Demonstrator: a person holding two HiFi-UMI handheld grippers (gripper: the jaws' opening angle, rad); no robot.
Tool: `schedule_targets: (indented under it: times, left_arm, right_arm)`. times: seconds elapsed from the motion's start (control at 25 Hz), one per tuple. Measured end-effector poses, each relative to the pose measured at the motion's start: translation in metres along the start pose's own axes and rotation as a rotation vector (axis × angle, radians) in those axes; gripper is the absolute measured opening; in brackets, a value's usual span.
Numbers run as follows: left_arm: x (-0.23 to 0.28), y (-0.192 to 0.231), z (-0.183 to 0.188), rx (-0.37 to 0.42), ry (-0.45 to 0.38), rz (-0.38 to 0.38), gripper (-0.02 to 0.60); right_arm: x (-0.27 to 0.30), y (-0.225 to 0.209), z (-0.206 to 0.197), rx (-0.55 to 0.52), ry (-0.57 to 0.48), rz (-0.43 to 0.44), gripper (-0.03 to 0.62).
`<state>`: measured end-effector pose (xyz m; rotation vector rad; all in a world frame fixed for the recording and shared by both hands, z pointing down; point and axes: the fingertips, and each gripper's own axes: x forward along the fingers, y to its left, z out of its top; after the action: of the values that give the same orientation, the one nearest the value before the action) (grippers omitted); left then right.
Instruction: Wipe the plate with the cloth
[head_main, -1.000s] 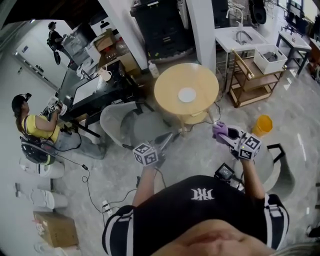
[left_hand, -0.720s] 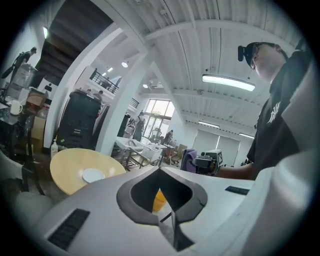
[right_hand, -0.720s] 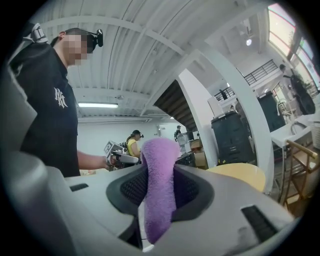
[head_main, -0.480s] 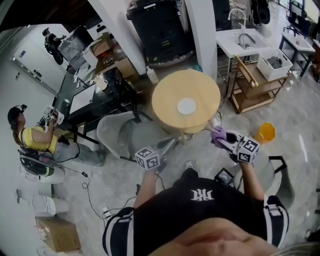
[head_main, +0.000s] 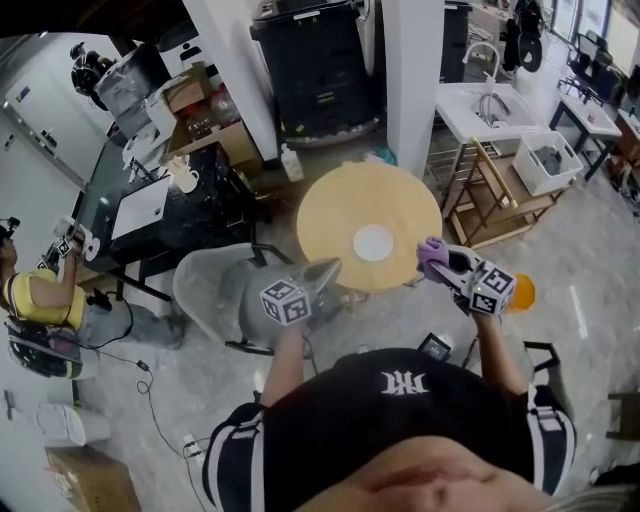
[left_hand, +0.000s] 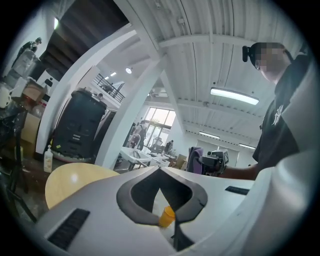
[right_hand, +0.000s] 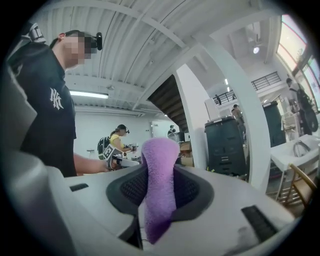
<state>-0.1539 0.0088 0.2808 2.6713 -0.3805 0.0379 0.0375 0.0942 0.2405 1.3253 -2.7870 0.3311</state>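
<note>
A small white plate (head_main: 373, 242) lies on a round wooden table (head_main: 340, 210). My right gripper (head_main: 436, 258) is shut on a purple cloth (head_main: 432, 251) and hovers at the table's near right edge, right of the plate. In the right gripper view the cloth (right_hand: 160, 185) stands upright between the jaws. My left gripper (head_main: 325, 269) is shut with nothing in it, at the table's near left edge. In the left gripper view its jaws (left_hand: 160, 171) meet at the tips, with the table (left_hand: 70, 180) at lower left and the cloth (left_hand: 196, 159) beyond.
A grey chair (head_main: 215, 290) stands left of the table. An orange bucket (head_main: 521, 292) is on the floor at right. Behind it is a wooden rack (head_main: 490, 195) with a white bin. A white pillar (head_main: 412, 75) and a black desk (head_main: 160, 225) stand beyond.
The table has come closer in the head view. Both grippers moved forward from over the floor to the table's near edge. The purple cloth stays in the right gripper.
</note>
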Motion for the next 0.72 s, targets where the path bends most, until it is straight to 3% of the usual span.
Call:
schedule_targets:
  times: [0.12, 0.28, 0.52, 0.72]
  left_arm:
    - [0.012, 0.032, 0.018, 0.004, -0.003, -0.010, 0.012]
    - [0.028, 0.064, 0.003, -0.040, 0.021, -0.030, 0.012]
    - [0.068, 0.097, -0.023, -0.130, 0.074, -0.022, 0.012]
    - [0.116, 0.141, -0.002, -0.110, 0.092, 0.064, 0.012]
  right_arm:
    - [0.024, -0.026, 0.013, 0.002, 0.008, -0.049, 0.117]
    - [0.042, -0.041, -0.013, 0.066, 0.057, -0.081, 0.117]
    - [0.050, -0.084, -0.042, 0.149, 0.116, -0.070, 0.117]
    - [0.082, -0.162, -0.039, 0.153, 0.108, 0.015, 0.117]
